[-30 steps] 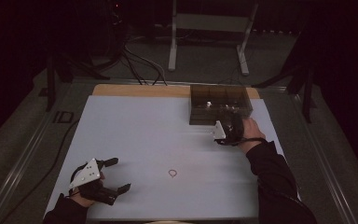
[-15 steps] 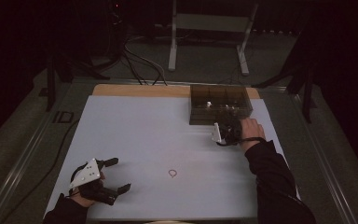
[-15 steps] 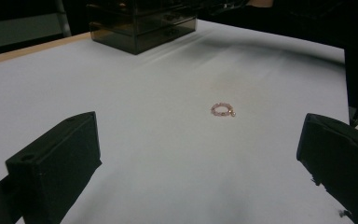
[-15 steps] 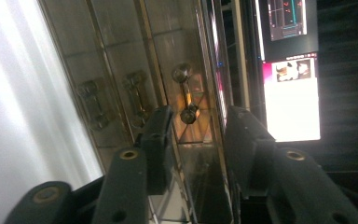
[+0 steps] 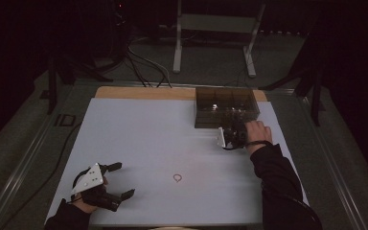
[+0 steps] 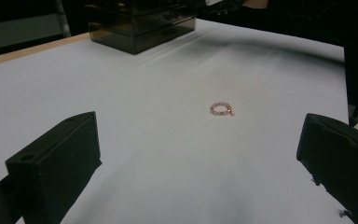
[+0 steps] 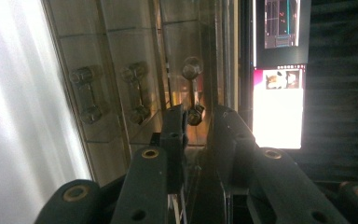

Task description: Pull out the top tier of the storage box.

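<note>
The right gripper [image 5: 233, 134] had just been closing its jaws around the top drawer's handle [image 7: 193, 93] on the smoky drawer box [image 5: 226, 106] at the surface's far right; pulling straight outward would serve best. The left gripper [image 5: 120, 180] rested spread, facing the bead ring [image 6: 222, 109].

A small pink bead ring [image 5: 177, 178] lies on the white table [image 5: 139, 134].

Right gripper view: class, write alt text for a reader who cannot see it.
The right gripper has just been closing its black jaws around the top handle of a smoky clear drawer box, the picture turned sideways. Two more handles sit alongside, above the white table.
</note>
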